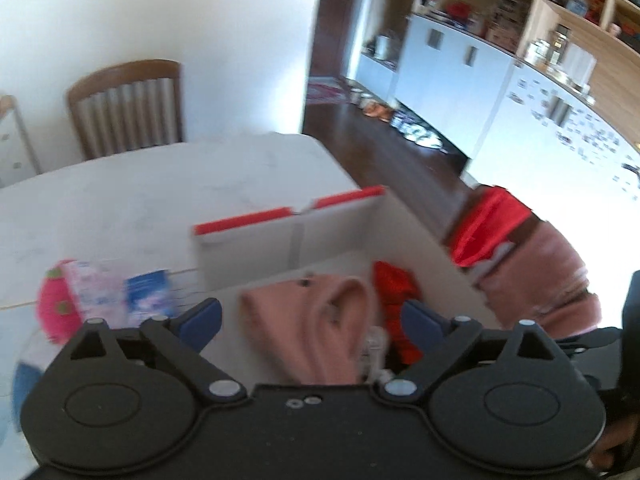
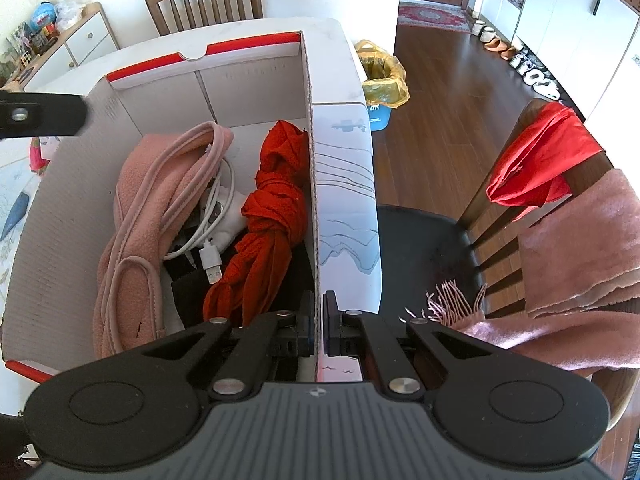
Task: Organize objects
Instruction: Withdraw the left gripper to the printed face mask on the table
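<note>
Left gripper (image 1: 310,320) fingers spread wide, nothing between them, above the white box (image 2: 208,92). Right gripper (image 2: 318,330) fingers clamped on the box's right wall.

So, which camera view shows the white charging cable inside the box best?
The right wrist view: the white charging cable lies sharp and uncovered between the pink fleece bag and the knotted red cloth. In the left wrist view, blur and the bag hide it.
</note>
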Available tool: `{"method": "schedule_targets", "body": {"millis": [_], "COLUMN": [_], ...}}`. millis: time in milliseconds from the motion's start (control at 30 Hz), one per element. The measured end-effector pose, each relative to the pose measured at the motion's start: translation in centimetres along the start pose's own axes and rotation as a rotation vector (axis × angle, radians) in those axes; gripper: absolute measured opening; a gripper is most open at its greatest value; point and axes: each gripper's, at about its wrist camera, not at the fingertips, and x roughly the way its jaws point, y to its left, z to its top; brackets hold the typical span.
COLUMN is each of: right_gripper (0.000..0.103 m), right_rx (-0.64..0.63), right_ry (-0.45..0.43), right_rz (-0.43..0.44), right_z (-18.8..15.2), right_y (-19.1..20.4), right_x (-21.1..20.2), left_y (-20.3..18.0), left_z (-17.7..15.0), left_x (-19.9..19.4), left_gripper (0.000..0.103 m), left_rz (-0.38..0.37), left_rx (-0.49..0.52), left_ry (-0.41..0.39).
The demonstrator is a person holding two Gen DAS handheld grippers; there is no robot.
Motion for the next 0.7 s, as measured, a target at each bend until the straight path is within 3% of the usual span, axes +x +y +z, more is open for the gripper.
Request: {"method": "schedule_targets", "body": {"millis": [400,700], "right_gripper": [0.004,0.004], "right_rx": [-0.017,-0.01], "right_ry": [0.005,0.009], "right_rz": [-0.004,-0.007], "right_z": [0.3,0.3], "right_y": [0.3,0.1], "right_x": [0.1,0.2], "left_y": [8.0,11.2], "left_z": [-1.8,-1.8], "left_x": [-1.4,0.1], "left_gripper": [0.101,0.101], "left_rz": [0.207,0.311], "left_rx": [-0.12,-0.097], "left_ry": [-0.028,-0.065]}}
